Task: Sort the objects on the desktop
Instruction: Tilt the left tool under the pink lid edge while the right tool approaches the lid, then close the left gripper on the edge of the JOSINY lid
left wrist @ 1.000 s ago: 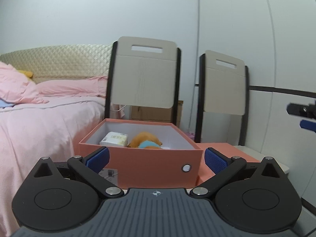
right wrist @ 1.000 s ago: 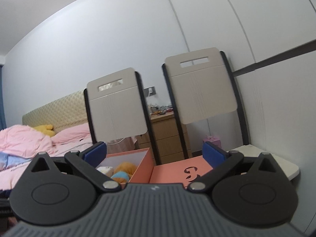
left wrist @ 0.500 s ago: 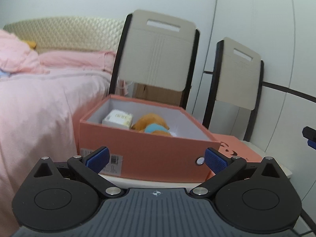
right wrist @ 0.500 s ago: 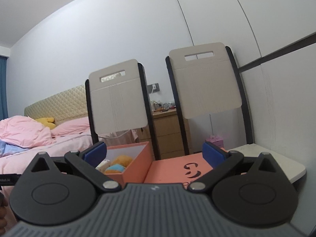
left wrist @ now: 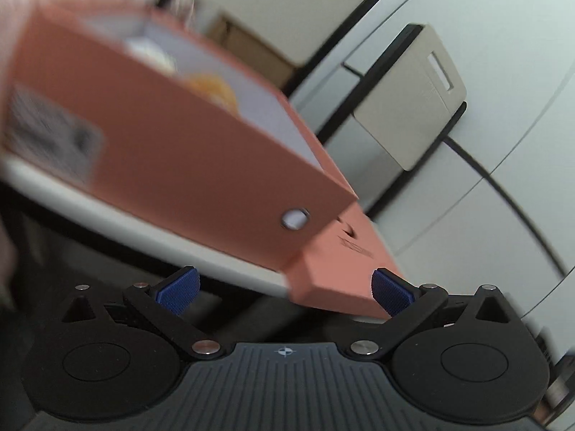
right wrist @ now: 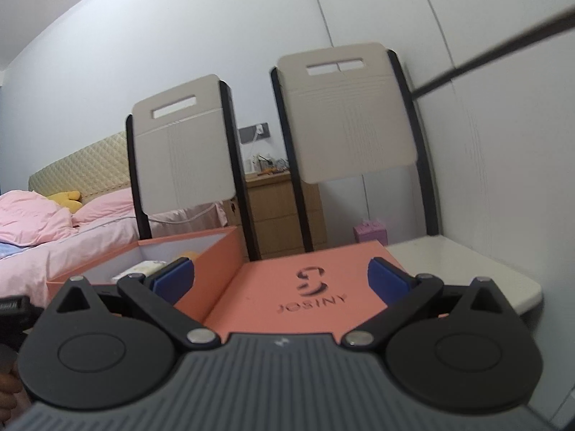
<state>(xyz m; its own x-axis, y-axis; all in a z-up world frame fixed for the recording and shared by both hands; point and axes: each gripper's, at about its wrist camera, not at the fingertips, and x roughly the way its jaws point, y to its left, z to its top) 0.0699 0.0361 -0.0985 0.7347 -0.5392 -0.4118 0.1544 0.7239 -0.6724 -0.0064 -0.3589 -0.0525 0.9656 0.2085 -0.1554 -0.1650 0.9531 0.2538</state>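
Note:
An open salmon shoe box (left wrist: 187, 151) stands on a white table (left wrist: 179, 240); it also shows in the right wrist view (right wrist: 201, 251). Inside lie a white packet (right wrist: 143, 267) and an orange plush toy (left wrist: 212, 88). The box's salmon lid (right wrist: 316, 287) lies flat to its right, also in the left wrist view (left wrist: 337, 273). My left gripper (left wrist: 284, 289) is open and empty, low at the table's front edge, tilted, by the box corner. My right gripper (right wrist: 280, 276) is open and empty, just before the lid.
Two beige folding chairs (right wrist: 183, 158) (right wrist: 348, 115) lean on the wall behind the table. A bed with pink bedding (right wrist: 43, 222) is to the left. A wooden nightstand (right wrist: 273, 212) and a small pink box (right wrist: 370, 231) sit behind. The white wall (right wrist: 503, 143) runs along the right.
My left gripper has dropped low, moved close to the box front and rolled, so its view is tilted and blurred. My right gripper has moved closer to the lid. Both stay open.

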